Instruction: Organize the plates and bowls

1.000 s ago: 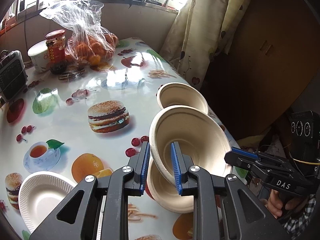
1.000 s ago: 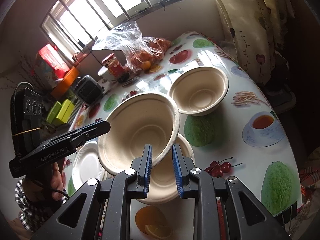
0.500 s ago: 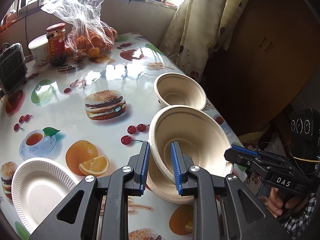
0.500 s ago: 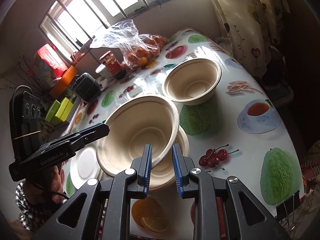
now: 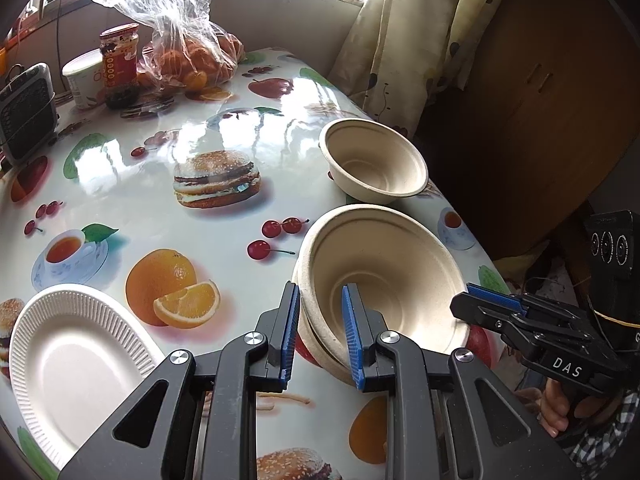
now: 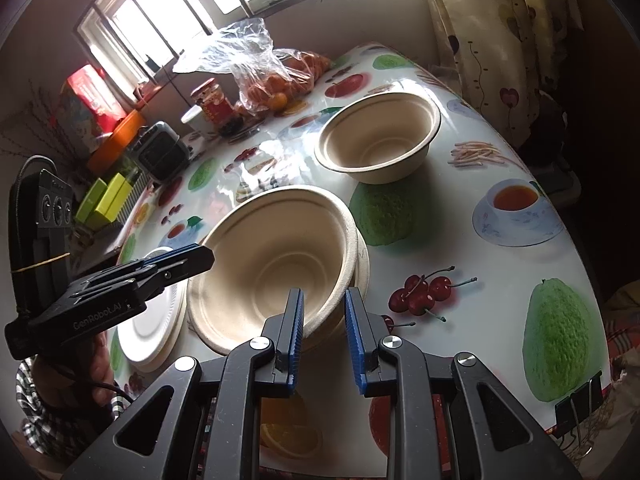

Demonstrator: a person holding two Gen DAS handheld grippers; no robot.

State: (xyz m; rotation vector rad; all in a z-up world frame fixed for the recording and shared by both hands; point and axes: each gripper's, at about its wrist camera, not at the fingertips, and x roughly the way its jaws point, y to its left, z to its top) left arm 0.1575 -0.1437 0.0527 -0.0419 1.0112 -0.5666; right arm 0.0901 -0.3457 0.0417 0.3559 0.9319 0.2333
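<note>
**Both grippers pinching one bowl rim over the stack**

Left gripper (image 5: 318, 332) & right gripper (image 6: 324, 336) are each clamping jaws on opposite rim edges of the beige pulp-fibre bowl (image 5: 384, 280), which is sitting tilted in a matching lower bowl (image 5: 320, 344) near the counter (image 5: 160, 168) front-right edge. Second beige round bowl (image 5: 374, 160) is standing just beyond, close to the right edge. White ribbed paper plate (image 5: 76, 364) is lying at the left edge. Centre of the counter is lying bare betw. them.

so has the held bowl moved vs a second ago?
Yes. The held bowl has come down into the lower bowl on the table; earlier it was tilted well above it.
</note>
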